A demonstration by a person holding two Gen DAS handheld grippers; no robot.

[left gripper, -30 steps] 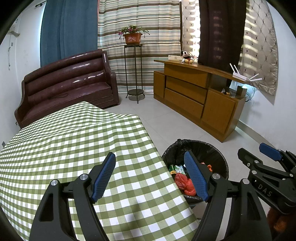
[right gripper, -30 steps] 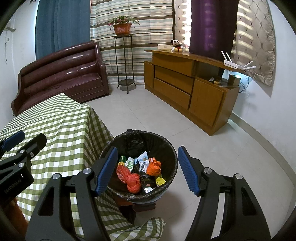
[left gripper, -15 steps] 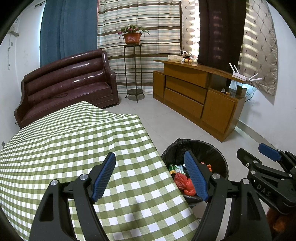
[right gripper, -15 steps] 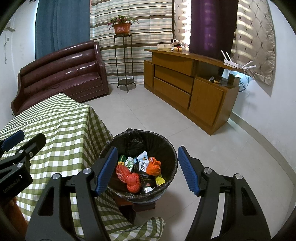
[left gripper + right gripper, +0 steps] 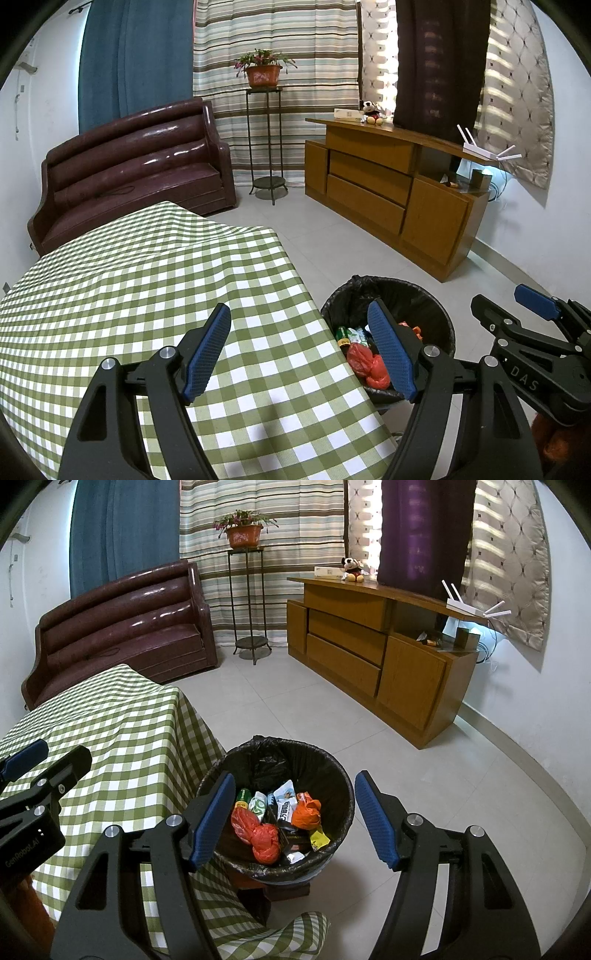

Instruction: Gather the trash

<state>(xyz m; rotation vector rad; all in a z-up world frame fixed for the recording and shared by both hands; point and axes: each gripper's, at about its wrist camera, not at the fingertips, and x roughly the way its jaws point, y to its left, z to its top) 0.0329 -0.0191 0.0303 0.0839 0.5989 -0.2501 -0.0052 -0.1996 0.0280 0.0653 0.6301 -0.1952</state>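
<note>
Black-lined bin [image 5: 275,801] of trash [image 5: 275,818] beside the worktop [image 5: 129,295] corner; left hand-held gripper [image 5: 299,349] and right hand-held gripper [image 5: 293,818] are held released, empty.

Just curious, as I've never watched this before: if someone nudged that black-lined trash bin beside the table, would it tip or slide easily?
Probably fairly easily. The trash bin seems perched on a small dark block rather than flat on the floor, so a sideways push might rock it. Its contents look light: crumpled orange bags and wrappers, adding little steadying weight. The thin liner would likely just crinkle.
</note>
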